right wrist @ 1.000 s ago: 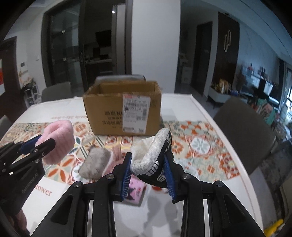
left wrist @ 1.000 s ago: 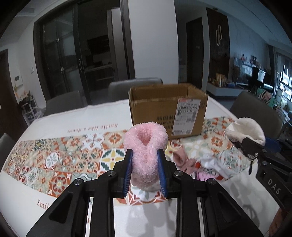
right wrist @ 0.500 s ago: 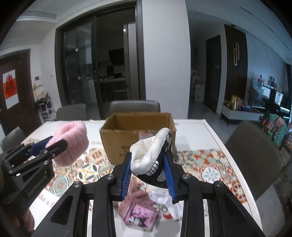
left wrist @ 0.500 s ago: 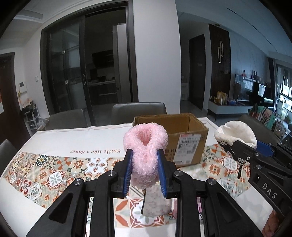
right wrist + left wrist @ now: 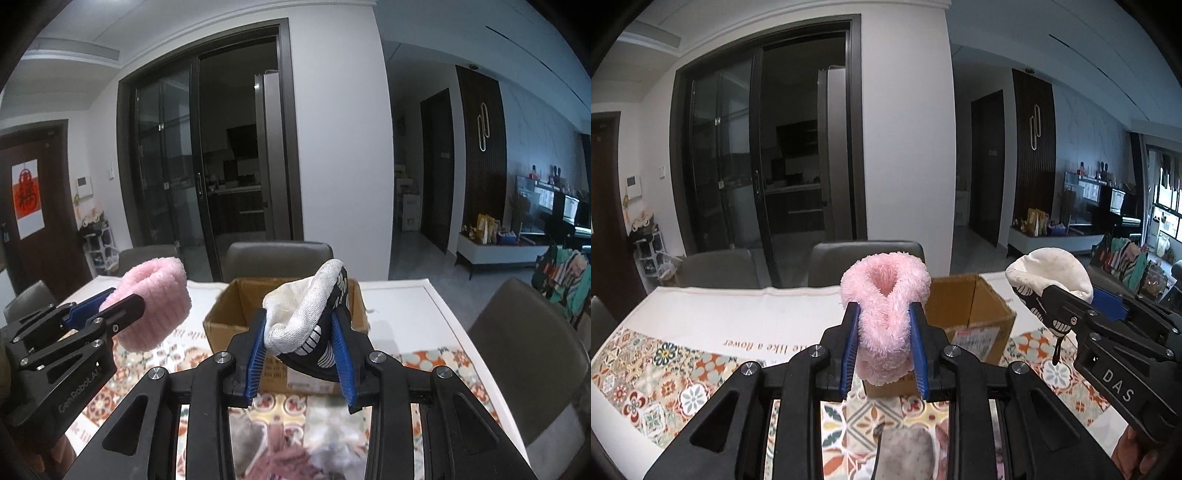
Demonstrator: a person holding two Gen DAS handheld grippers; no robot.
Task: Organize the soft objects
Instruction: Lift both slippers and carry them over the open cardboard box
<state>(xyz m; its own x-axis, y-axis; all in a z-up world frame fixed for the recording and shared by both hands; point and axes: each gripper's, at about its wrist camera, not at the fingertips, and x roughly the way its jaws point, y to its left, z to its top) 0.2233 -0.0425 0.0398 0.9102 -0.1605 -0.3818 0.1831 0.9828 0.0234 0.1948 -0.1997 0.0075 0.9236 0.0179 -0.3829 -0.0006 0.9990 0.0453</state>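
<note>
My left gripper [image 5: 882,325] is shut on a fluffy pink sock [image 5: 884,295], held up in the air in front of the open cardboard box [image 5: 975,314]. My right gripper [image 5: 301,332] is shut on a white and black sock [image 5: 314,310], also raised just before the box [image 5: 236,314]. Each gripper shows in the other's view: the right one [image 5: 1056,299] with its sock [image 5: 1049,273] at the right, the left one [image 5: 110,310] with the pink sock [image 5: 155,299] at the left.
The table has a white cloth with a patterned tile runner [image 5: 657,376]. More soft items lie below the grippers: a grey furry one [image 5: 905,454] and pink and white ones [image 5: 288,458]. Grey chairs [image 5: 864,258] stand behind and right [image 5: 524,350] of the table.
Both grippers have risen with their socks and moved closer to the box. The table and loose items have dropped lower in both views.
</note>
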